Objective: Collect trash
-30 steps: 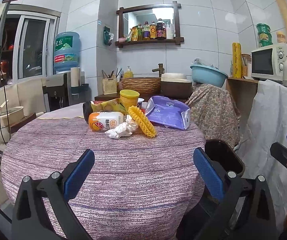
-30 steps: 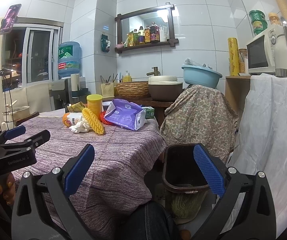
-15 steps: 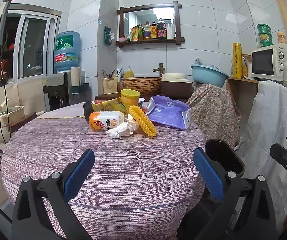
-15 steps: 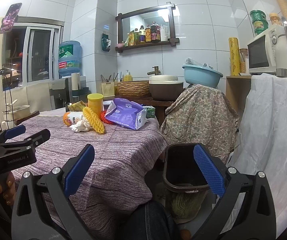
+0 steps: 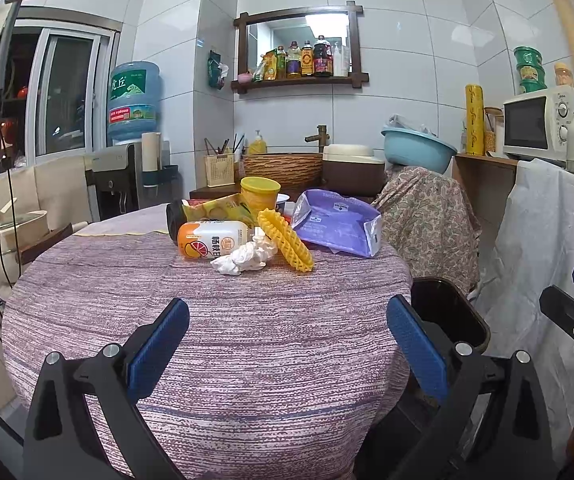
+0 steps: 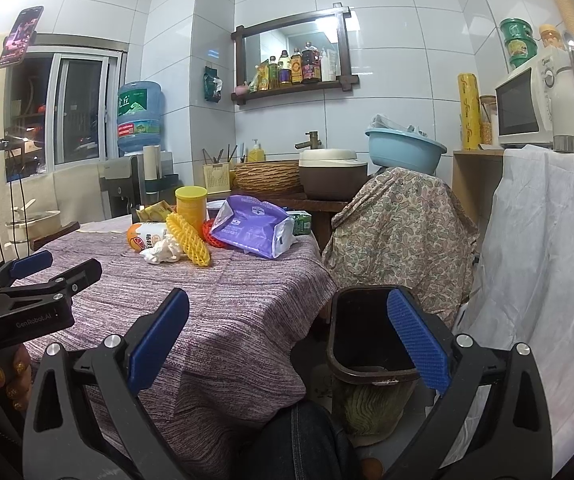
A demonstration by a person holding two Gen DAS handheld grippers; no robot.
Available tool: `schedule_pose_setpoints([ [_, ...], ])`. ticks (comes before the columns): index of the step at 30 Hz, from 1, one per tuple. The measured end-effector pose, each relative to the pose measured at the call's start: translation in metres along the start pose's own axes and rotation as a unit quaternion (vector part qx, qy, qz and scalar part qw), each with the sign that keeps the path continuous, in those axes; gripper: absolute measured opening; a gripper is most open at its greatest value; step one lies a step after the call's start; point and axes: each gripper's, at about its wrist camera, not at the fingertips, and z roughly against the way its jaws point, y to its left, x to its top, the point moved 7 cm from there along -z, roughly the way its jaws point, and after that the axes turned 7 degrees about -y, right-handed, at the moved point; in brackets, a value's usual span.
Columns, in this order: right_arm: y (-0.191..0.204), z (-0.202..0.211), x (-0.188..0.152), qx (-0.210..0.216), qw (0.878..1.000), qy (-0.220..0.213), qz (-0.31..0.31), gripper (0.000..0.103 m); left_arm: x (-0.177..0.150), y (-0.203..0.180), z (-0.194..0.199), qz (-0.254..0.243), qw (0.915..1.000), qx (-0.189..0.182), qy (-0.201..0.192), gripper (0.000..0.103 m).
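Trash lies at the far side of the round table (image 5: pixel 207 340): a crumpled white tissue (image 5: pixel 245 258), a yellow foam net (image 5: pixel 285 245), an orange drink bottle (image 5: pixel 211 239) on its side, a purple wrapper (image 5: pixel 335 226), a yellow snack bag (image 5: pixel 215 210) and a yellow cup (image 5: pixel 260 196). A dark trash bin (image 6: pixel 371 336) stands on the floor right of the table. My left gripper (image 5: pixel 287 348) is open and empty above the near table edge. My right gripper (image 6: pixel 287 340) is open and empty, between table and bin. The tissue (image 6: pixel 163 250) and net (image 6: pixel 189 240) also show in the right wrist view.
A chair draped in patterned cloth (image 6: pixel 399 232) stands behind the bin. A white-covered counter (image 6: pixel 547 248) with a microwave (image 6: pixel 523 104) is at the right. A sink counter with a basket (image 5: pixel 283 168) and blue basin (image 5: pixel 417 150) lies behind the table. A water dispenser (image 5: pixel 133 136) is at the left.
Both grippers have shifted only slightly; the view has drifted a little. Both stay open and empty, and nothing on the table has moved.
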Motion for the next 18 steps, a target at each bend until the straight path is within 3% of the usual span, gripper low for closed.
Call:
schedule_pose_setpoints([
  [18, 0.0023, -0.0004, -0.0008, 0.001, 1.000, 0.001, 0.000, 0.098, 0.0001, 0.0010, 0.0000, 0.000, 1.0000, 0.000, 0.001, 0.098],
])
